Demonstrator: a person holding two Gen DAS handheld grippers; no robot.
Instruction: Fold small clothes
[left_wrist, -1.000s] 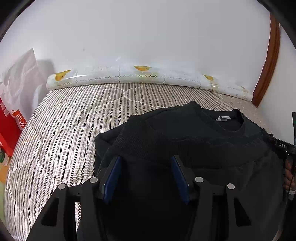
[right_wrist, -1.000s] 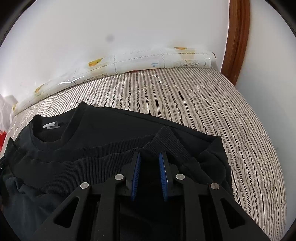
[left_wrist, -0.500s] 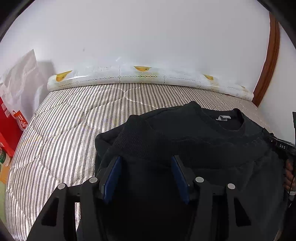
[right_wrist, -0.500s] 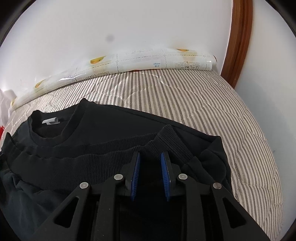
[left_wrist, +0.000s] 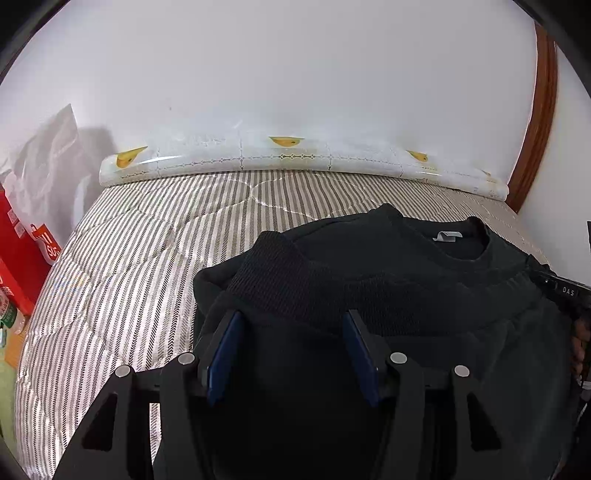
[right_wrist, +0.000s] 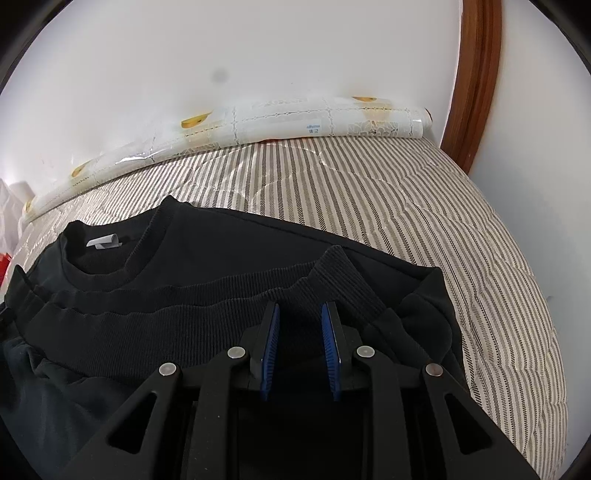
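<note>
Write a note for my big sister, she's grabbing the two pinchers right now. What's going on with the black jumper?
Left gripper: jaws apart, with a bunch of the black knit sweatshirt between its blue pads; whether they press it is unclear.
Right gripper: jaws narrow, over the sweatshirt's ribbed hem; grip unclear too.
Sweatshirt lies on the striped quilted bed cover, bottom hem brought up below the round collar, so one fold is about done.
Left: set the hem down, let go, smooth it, then fold smaller if wanted.
</note>
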